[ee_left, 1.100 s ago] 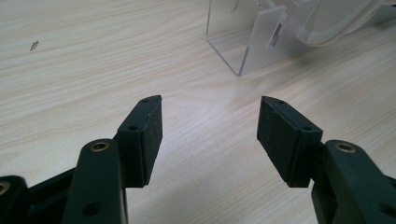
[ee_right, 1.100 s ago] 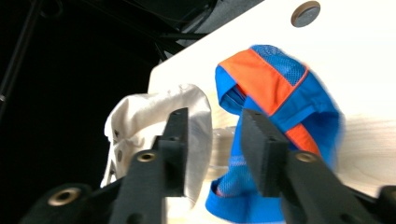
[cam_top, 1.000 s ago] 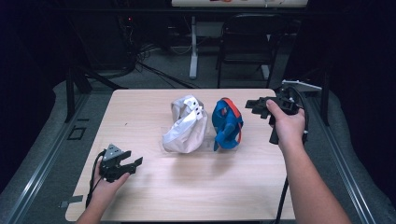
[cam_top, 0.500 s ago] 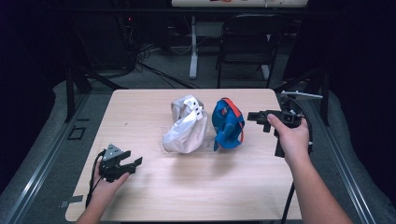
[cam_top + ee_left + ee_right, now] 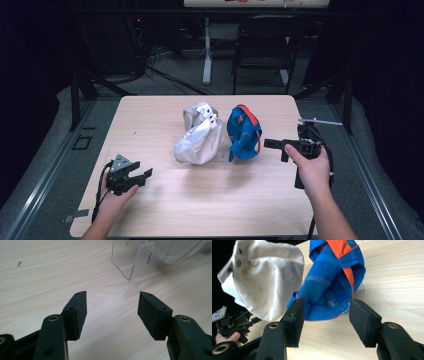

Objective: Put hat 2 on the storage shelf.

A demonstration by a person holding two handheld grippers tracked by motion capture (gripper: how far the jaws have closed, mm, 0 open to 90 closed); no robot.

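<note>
Two caps stand side by side at the middle of the wooden table (image 5: pixel 150 120). The cream cap (image 5: pixel 198 135) (image 5: pixel 262 277) is on the left and the blue cap with orange stripes (image 5: pixel 243 132) (image 5: pixel 329 282) on the right. My right gripper (image 5: pixel 274 145) (image 5: pixel 325 305) is open and hovers just right of the blue cap, pointing at its lower edge without touching it. My left gripper (image 5: pixel 142 176) (image 5: pixel 112 298) rests open near the table's front left, with nothing between its jaws. A clear acrylic stand (image 5: pixel 132 262) under the cream cap lies just beyond it.
Behind the table are a dark chair (image 5: pixel 265 45) and a white desk leg (image 5: pixel 207 50) among floor cables. Metal rails (image 5: pixel 372 185) run along both sides of the table. Bare wood lies in front of the caps.
My right gripper has come down and back toward the person, from beside the blue cap's upper right to its lower right. The left gripper and both caps have stayed put.
</note>
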